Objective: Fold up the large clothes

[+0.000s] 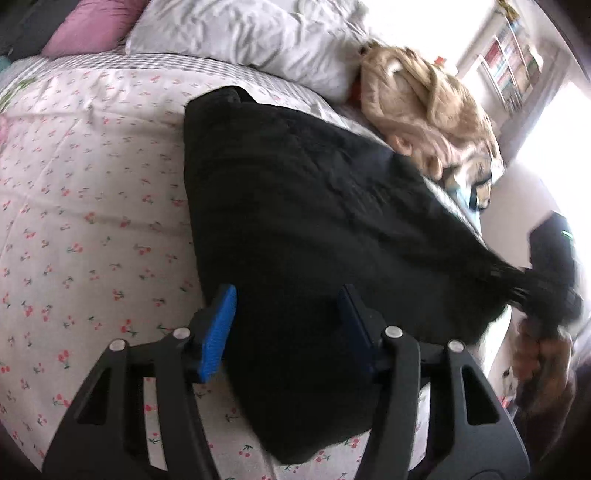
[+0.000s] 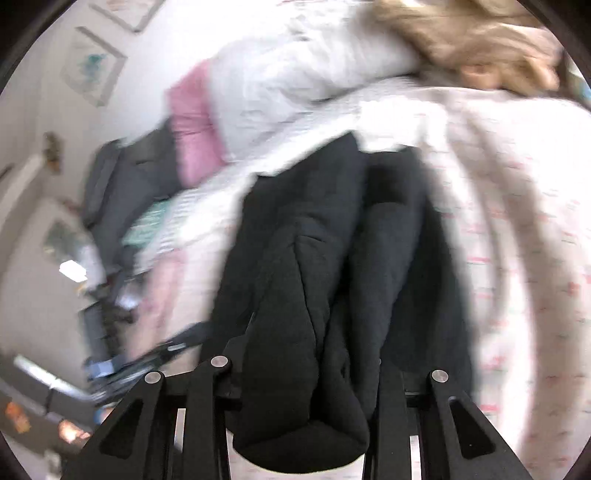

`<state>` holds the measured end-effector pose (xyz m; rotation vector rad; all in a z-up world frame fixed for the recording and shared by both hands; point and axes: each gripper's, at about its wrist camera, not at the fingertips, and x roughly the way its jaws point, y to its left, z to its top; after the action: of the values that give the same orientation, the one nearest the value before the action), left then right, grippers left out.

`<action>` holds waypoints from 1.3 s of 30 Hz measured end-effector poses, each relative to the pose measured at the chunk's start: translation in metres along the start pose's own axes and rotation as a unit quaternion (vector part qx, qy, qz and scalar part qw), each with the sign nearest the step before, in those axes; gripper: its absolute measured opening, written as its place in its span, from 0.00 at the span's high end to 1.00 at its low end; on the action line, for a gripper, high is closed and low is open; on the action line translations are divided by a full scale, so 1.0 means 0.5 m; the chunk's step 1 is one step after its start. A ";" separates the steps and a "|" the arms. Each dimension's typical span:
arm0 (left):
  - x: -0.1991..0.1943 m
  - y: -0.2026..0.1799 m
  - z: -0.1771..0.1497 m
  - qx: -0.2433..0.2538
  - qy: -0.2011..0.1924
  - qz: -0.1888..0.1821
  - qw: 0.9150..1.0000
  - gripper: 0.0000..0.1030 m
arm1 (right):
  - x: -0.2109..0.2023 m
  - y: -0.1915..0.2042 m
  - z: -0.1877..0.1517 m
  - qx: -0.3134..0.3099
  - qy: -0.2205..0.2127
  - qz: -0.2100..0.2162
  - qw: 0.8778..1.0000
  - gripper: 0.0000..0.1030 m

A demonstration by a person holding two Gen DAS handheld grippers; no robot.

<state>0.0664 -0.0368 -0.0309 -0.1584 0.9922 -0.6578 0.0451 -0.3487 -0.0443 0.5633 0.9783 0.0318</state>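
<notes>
A large black garment [image 1: 314, 221] lies across the cherry-print bedspread [image 1: 92, 192]. My left gripper [image 1: 286, 328] stands over its near edge. The cloth lies between the blue pads [image 1: 219, 332], which stand apart from it, open. At the right, my right gripper [image 1: 550, 295], held by a hand [image 1: 543, 350], has one corner of the garment bunched in it and pulled taut. The blurred right wrist view shows the black garment [image 2: 332, 258] gathered thickly between the fingers of my right gripper [image 2: 306, 373], hiding its pads.
A white pillow [image 1: 258, 33] and a pink pillow [image 1: 88, 26] lie at the head of the bed. A tan garment [image 1: 424, 110] is heaped beside the black one. Dark grey clothes [image 2: 125, 184] are piled at the bed's far side. A bookshelf [image 1: 513, 62] stands by the window.
</notes>
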 end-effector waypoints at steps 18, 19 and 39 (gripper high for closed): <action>0.030 0.008 0.010 -0.025 0.009 0.019 0.999 0.32 | 0.080 -0.069 0.050 0.115 0.014 0.031 0.993 0.33; 0.032 0.008 0.012 -0.024 0.009 0.021 0.999 0.32 | 0.101 -0.060 0.047 0.113 0.022 0.026 0.993 0.40; 0.055 0.017 0.042 -0.045 0.023 0.009 0.999 0.12 | -0.002 -0.095 -0.002 0.148 -0.056 -0.006 0.987 0.24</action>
<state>0.0979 -0.0494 -0.0428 -0.2148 1.0670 -0.6031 0.0331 -0.3891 -0.0659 0.8227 0.8812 -0.1569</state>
